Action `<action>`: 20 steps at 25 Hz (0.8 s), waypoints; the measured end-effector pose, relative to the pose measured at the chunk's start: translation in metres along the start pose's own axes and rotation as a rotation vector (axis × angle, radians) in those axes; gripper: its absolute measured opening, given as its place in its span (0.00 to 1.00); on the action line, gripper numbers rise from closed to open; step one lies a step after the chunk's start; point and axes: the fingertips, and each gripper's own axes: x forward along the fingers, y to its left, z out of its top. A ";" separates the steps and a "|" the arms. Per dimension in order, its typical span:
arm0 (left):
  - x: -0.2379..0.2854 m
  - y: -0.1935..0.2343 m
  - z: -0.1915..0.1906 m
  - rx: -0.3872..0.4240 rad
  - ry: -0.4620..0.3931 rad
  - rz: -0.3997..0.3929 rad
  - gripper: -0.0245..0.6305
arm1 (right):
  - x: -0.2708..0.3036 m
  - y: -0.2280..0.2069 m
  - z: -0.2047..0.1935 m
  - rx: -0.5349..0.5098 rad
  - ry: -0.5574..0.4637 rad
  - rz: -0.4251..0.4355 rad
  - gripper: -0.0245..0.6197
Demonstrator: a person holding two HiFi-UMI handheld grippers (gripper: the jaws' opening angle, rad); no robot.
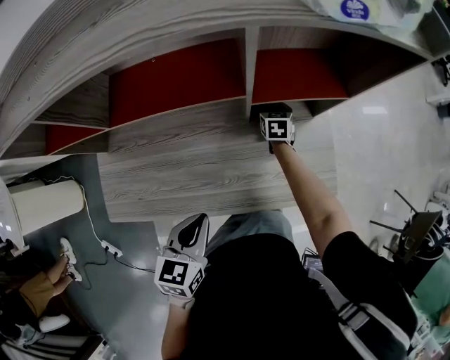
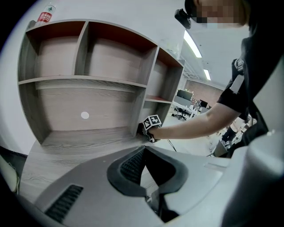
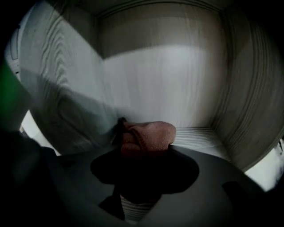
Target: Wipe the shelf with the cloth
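Note:
The shelf unit [image 1: 197, 162] is grey wood grain with red back panels. My right gripper [image 1: 275, 118] reaches into the lower compartment just right of the upright divider; its tips are hidden there in the head view. In the right gripper view, the right gripper [image 3: 144, 148] is shut on a bunched pink cloth [image 3: 151, 136], which rests low in the compartment by the left wall. The left gripper view shows its marker cube [image 2: 152, 124] at the divider's foot. My left gripper [image 1: 188, 242] hangs near my body, off the shelf, shut and holding nothing.
A bottle [image 2: 44, 15] and a plastic bag [image 1: 351, 10] lie on top of the unit. On the floor at left are a white cylinder appliance [image 1: 46, 204], a cable with a power strip [image 1: 109, 247], and a seated person [image 1: 35, 292]. Dark office furniture [image 1: 415, 239] stands at right.

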 end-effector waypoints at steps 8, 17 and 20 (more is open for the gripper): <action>0.006 -0.013 -0.007 0.012 0.028 -0.040 0.05 | -0.014 -0.087 -0.001 0.244 -0.023 -0.205 0.34; 0.012 -0.027 -0.004 0.029 0.028 -0.077 0.05 | -0.048 -0.122 -0.026 0.376 -0.016 -0.302 0.34; 0.015 -0.035 -0.003 0.028 0.026 -0.088 0.05 | -0.052 -0.124 -0.036 0.391 -0.022 -0.298 0.33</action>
